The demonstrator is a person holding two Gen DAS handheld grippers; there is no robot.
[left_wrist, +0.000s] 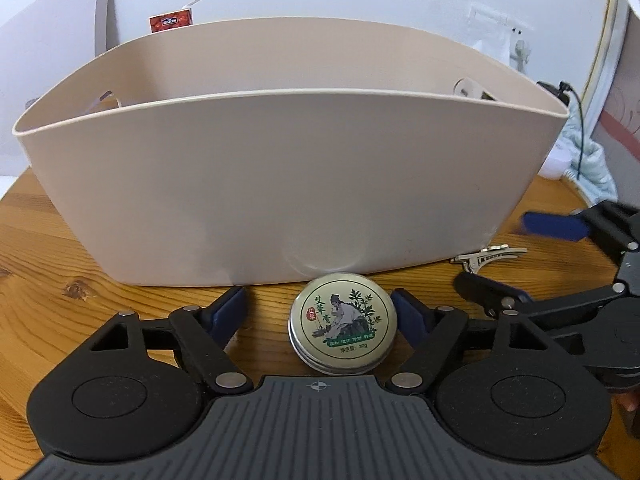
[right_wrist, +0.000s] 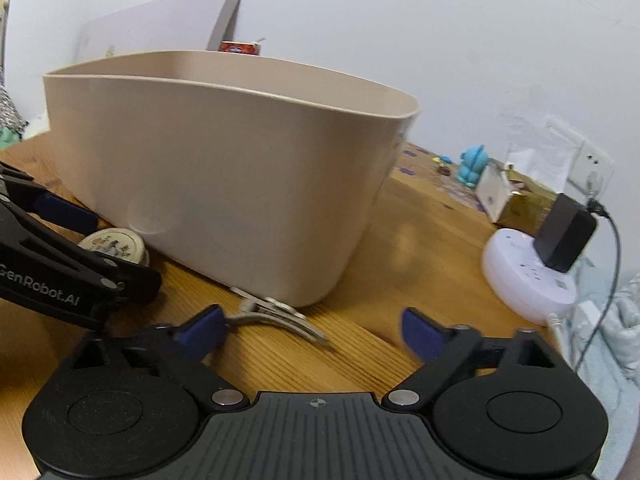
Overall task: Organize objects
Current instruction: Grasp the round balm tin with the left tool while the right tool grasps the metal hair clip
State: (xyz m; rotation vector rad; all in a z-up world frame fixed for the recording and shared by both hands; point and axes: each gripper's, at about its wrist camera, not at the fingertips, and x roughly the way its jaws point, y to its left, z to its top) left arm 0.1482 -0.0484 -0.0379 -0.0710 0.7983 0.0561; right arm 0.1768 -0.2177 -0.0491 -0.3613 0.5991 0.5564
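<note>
A beige plastic bin (left_wrist: 256,184) stands on the wooden table (left_wrist: 36,272); it also fills the right wrist view (right_wrist: 224,184). A round metal balm tin (left_wrist: 343,322) lies just in front of the bin, between the open fingers of my left gripper (left_wrist: 320,312), nearer the right finger. The tin also shows in the right wrist view (right_wrist: 114,247). A silver hair clip (right_wrist: 276,314) lies by the bin's corner, between the open fingers of my right gripper (right_wrist: 316,330), close to the left finger. The clip (left_wrist: 486,258) and right gripper (left_wrist: 524,260) also show in the left wrist view.
A white power strip (right_wrist: 528,276) with a black adapter (right_wrist: 566,236) sits at the right table edge. A gold-and-white box (right_wrist: 516,202) and a blue figurine (right_wrist: 472,164) stand behind it. A red carton (left_wrist: 170,22) and white board (left_wrist: 48,40) are behind the bin.
</note>
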